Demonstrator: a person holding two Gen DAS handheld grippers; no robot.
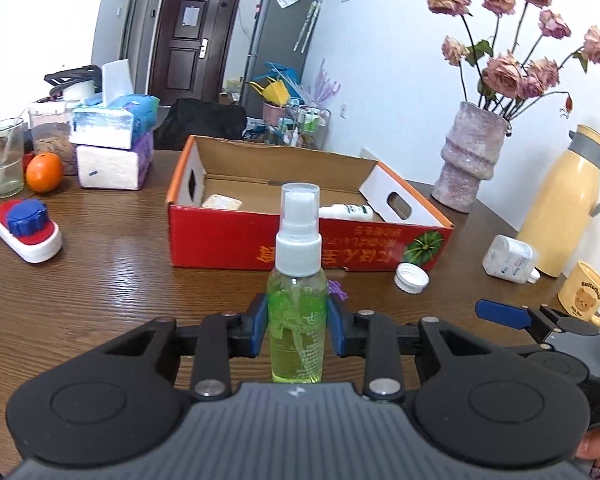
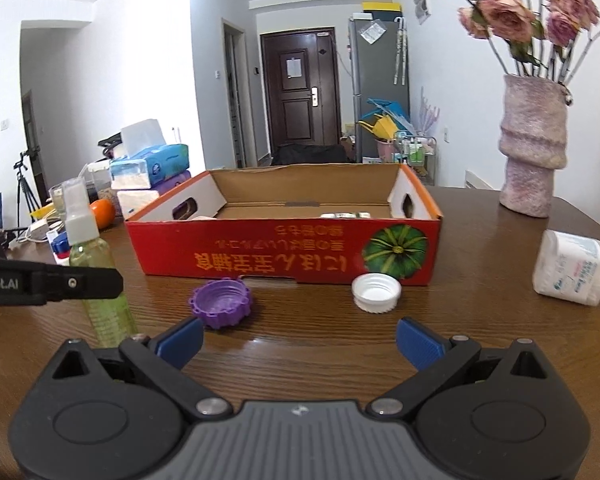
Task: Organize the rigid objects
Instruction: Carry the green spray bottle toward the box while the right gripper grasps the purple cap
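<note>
- I am seeing a bright, evenly lit room in both views; daylight is flooding in from the left, washing the white wall at the upper left to near white.
- Glare is streaking across the wooden table (image 1: 112,280) in pale bands.
- The fisheye is bending the walls and door frames, and dark corners are closing in at the frame edges.
- The dried roses (image 2: 504,16) at the upper right are smearing softly; the centre is staying sharp.
</note>
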